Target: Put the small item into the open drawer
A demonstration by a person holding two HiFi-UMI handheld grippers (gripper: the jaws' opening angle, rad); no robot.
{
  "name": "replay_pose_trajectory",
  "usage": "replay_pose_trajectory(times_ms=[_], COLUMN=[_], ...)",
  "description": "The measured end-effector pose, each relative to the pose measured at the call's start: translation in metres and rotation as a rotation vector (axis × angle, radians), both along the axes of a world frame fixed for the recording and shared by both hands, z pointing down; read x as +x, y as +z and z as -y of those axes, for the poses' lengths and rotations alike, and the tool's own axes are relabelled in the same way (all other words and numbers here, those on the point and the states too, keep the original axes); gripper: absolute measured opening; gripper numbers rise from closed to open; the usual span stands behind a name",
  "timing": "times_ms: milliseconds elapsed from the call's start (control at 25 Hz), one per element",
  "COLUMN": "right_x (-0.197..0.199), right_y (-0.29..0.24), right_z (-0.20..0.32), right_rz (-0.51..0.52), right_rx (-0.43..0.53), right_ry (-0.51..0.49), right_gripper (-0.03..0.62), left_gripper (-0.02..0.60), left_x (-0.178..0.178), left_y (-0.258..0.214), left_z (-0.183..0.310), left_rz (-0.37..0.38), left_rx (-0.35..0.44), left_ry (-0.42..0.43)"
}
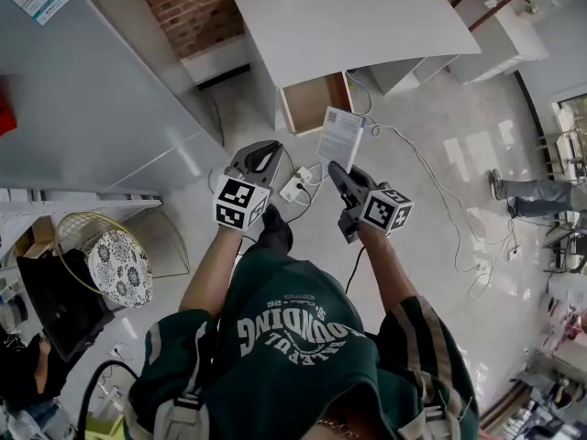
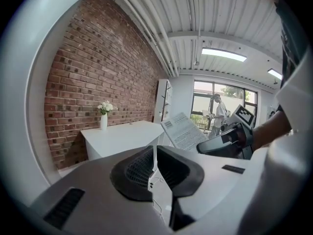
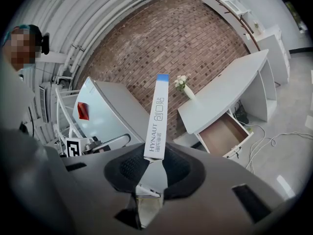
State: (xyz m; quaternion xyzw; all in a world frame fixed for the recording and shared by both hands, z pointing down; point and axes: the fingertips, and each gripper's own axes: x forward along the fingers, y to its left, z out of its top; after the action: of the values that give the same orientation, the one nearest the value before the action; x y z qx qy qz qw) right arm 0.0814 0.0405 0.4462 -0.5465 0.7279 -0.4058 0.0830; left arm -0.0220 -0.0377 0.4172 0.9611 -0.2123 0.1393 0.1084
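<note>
My right gripper [image 1: 335,169] is shut on the lower end of a flat white printed box [image 1: 340,137], held upright at waist height. In the right gripper view the box [image 3: 157,121] stands edge-on between the black pads [image 3: 128,168]. The open drawer [image 1: 315,102], brown inside, juts from under the white desk [image 1: 358,16] ahead of me and shows empty [image 3: 222,133]. My left gripper [image 1: 269,147] hovers beside the right one, shut, with nothing between its pads [image 2: 137,168]. From its camera I see the box [image 2: 183,131] and the right gripper [image 2: 220,142].
White cables and a power strip [image 1: 295,189] lie on the floor between me and the drawer. A grey cabinet [image 1: 83,90] stands at left, with a wire basket and patterned round cushion [image 1: 117,266] below it. A vase of flowers [image 3: 185,86] sits on the desk. A person's legs [image 1: 537,195] show far right.
</note>
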Motion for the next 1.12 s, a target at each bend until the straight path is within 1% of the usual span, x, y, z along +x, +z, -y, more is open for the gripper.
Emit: replay_pose_trajectory(times_ms=[200, 360, 720, 960, 1120], right_x=[0.007, 0.014, 0.026, 0.035, 0.046], right_y=[0.01, 0.014, 0.022, 0.028, 0.031], right_z=[0.045, 0.066, 0.086, 0.105, 0.118], right_rz=[-0.02, -0.018, -0.027, -0.01, 0.002], right_rx=[-0.027, -0.046, -0.078, -0.076, -0.074], right_ry=[-0.017, -0.016, -0.058, -0.122, -0.197], right_gripper=[0.097, 0.097, 0.098, 0.097, 0.098], left_gripper=[0.035, 0.035, 0.035, 0.035, 0.035], left_x=[0.008, 0.017, 0.039, 0.047, 0.048], left_y=[0.006, 0.007, 0.011, 0.017, 0.017], left_z=[0.046, 0.071, 0.087, 0.096, 0.104], left_rz=[0.008, 0.006, 0.004, 0.022, 0.043], left_rx=[-0.003, -0.013, -0.025, -0.032, -0.029], left_ry=[0.0, 0.003, 0.003, -0.05, -0.133])
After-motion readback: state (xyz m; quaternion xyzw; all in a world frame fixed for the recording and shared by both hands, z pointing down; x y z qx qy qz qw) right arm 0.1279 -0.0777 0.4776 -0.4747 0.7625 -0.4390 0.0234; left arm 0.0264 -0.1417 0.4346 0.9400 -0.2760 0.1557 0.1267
